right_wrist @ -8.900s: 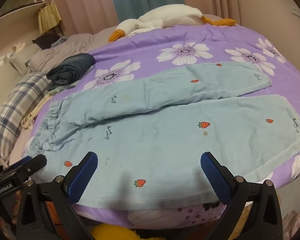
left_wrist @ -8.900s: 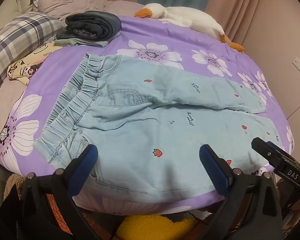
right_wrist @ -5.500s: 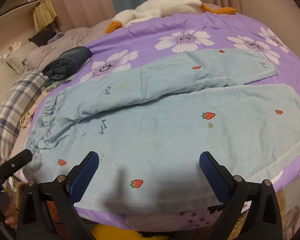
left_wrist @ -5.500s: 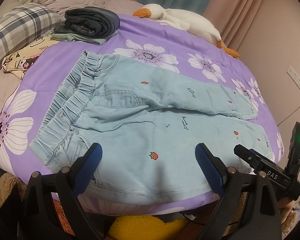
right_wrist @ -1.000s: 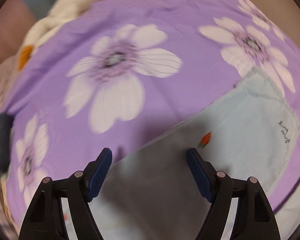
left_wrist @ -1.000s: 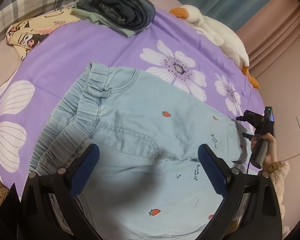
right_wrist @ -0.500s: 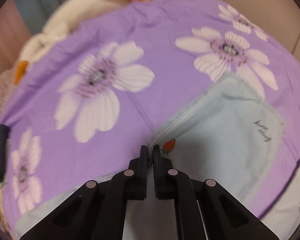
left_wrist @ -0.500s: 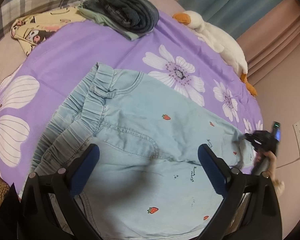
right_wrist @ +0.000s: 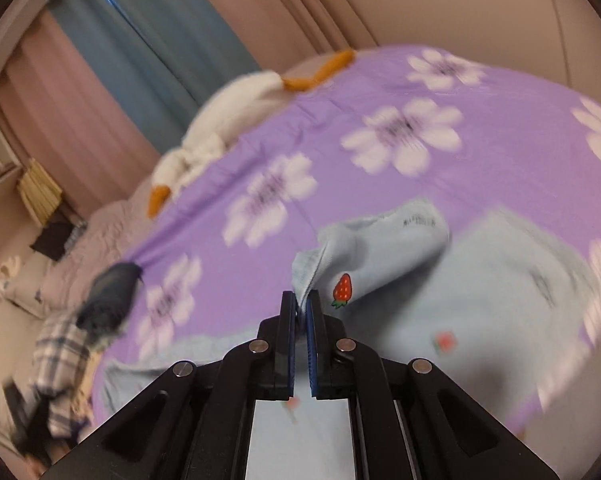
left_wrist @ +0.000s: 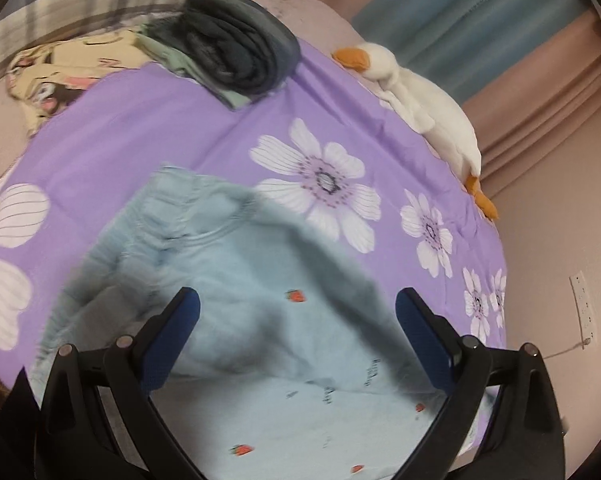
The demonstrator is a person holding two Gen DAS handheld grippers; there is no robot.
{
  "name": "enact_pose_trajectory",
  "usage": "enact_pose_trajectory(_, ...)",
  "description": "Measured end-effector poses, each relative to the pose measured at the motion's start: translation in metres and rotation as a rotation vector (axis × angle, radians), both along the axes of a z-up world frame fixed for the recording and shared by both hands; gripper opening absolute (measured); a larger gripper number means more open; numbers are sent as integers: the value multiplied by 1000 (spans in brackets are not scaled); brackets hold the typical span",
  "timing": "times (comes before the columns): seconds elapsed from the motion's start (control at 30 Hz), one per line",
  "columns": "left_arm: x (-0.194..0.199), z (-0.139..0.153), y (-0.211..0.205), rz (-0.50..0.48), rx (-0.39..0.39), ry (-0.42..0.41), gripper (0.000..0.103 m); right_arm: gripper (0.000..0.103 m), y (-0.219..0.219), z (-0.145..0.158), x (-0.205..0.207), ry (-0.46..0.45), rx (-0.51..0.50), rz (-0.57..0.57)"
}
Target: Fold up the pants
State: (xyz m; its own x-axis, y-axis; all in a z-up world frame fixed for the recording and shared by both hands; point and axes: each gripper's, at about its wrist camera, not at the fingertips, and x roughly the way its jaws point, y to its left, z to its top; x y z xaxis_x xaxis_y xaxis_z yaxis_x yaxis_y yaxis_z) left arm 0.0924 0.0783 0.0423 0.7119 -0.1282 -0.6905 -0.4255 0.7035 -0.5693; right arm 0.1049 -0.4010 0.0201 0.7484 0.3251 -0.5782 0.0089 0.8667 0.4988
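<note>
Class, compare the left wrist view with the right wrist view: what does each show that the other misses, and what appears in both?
Only the left wrist view shows the open left gripper over the pants' waistband, and a wall socket. Only the right wrist view shows the right gripper shut on a lifted pant-leg edge. Both show the light blue pants, the purple flowered bedspread, the plush goose and the dark folded clothes.
</note>
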Motion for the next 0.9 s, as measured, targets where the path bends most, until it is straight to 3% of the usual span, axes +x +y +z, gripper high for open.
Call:
enact_pose_trajectory(0.2, 50, -5, -31, -135, -29, 30, 98, 6, -7, -47, -8, 132, -9, 7)
enact_pose_trajectory(0.3, 71, -20, -43, -157, 3, 96, 97, 6, -6, -55, -9, 140, -26, 18)
enact_pose_trajectory(0.4, 86, -37, -52, -186, 55, 154, 79, 6, -5, -57, -7, 139, -24, 21)
enact_pose_trajectory(0.53, 90, -61, -52, -201, 44, 206, 20, 6, -7, -61, -8, 150, -23, 25)
enact_pose_trajectory(0.7, 64, -64, -43, -186, -3, 147, 10, 6, -9, -66, -14, 148, -24, 26)
enact_pose_trajectory(0.9, 2, -23, -41, -195, -77, -30, 9, 6, -11, -58, -14, 134, -32, 18)
